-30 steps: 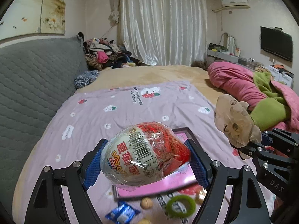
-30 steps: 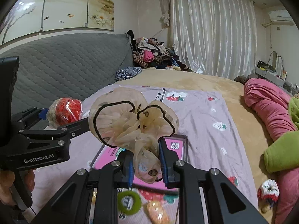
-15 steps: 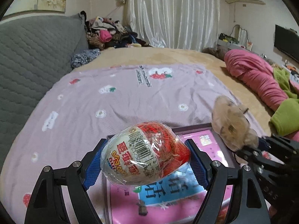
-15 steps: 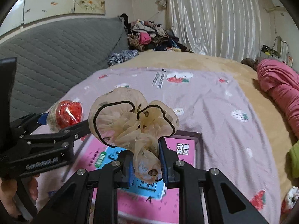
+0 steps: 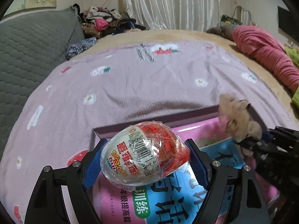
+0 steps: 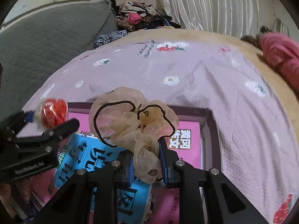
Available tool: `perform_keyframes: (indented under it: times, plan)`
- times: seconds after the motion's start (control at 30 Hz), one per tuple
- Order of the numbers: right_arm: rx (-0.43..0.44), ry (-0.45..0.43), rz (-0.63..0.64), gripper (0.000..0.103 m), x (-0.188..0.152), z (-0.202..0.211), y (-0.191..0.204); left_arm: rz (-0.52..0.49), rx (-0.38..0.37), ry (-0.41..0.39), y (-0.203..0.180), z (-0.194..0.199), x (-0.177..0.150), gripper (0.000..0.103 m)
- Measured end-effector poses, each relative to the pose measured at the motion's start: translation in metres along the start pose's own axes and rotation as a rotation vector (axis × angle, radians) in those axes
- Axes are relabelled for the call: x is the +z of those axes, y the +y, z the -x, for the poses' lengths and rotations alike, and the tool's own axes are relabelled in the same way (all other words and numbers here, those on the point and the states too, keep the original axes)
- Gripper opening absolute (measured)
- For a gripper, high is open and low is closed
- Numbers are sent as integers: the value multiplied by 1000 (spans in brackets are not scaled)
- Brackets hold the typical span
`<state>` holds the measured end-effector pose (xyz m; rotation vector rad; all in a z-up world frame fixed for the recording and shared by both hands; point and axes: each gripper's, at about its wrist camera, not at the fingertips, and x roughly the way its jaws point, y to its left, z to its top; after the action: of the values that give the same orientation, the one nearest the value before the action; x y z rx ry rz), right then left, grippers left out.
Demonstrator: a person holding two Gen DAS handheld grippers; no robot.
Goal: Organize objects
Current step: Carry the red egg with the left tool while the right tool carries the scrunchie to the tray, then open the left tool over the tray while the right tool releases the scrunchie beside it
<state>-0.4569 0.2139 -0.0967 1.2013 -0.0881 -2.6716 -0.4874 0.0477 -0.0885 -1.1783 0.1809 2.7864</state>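
Note:
My left gripper [image 5: 145, 160] is shut on a plastic-wrapped red and white egg toy [image 5: 143, 154], held above a dark-rimmed tray [image 5: 149, 124] that holds a pink and blue book [image 5: 168, 203]. My right gripper [image 6: 146, 160] is shut on a beige sheer hair scrunchie [image 6: 130, 123], also above the tray [image 6: 209, 130]. The right wrist view shows the egg toy [image 6: 53, 112] at the left. The left wrist view shows the scrunchie [image 5: 237, 119] at the right.
The tray lies on a lilac bedspread [image 5: 149, 82] with flower prints. A grey quilted headboard [image 5: 28, 46] is on the left, a clothes pile [image 5: 104, 22] at the back, and a pink quilt [image 5: 265, 52] at the right.
Both grippers have moved forward and lower over the tray, each still holding its object. The small items in front of the tray have left the view.

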Motion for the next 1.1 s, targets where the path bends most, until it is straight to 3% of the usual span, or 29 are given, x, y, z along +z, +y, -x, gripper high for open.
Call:
perform_keyframes:
  times: [0.23, 0.33, 0.47, 0.53, 0.8, 0.93, 1.1]
  plan:
    - [-31, -2, -7, 25, 0, -4, 2, 32, -15, 48, 9, -15, 0, 84]
    - [-59, 18, 11, 30, 0, -6, 7, 52, -10, 72, 13, -21, -2, 85]
    - [-73, 29, 12, 54, 2, -9, 7, 65, 4, 72, 15, -21, -3, 85]
    - [-70, 31, 10, 60, 2, -9, 7, 67, 8, 79, 16, -21, -4, 87]
    - [-83, 31, 20, 70, 2, -5, 8, 66, 0, 103, 18, -19, -5, 90]
    - [-63, -3, 19, 81, 5, 7, 12, 64, 7, 76, 20, -7, -2, 94]
    - [-53, -37, 26, 83, 8, 23, 17, 69, 5, 51, 24, 12, 1, 94]
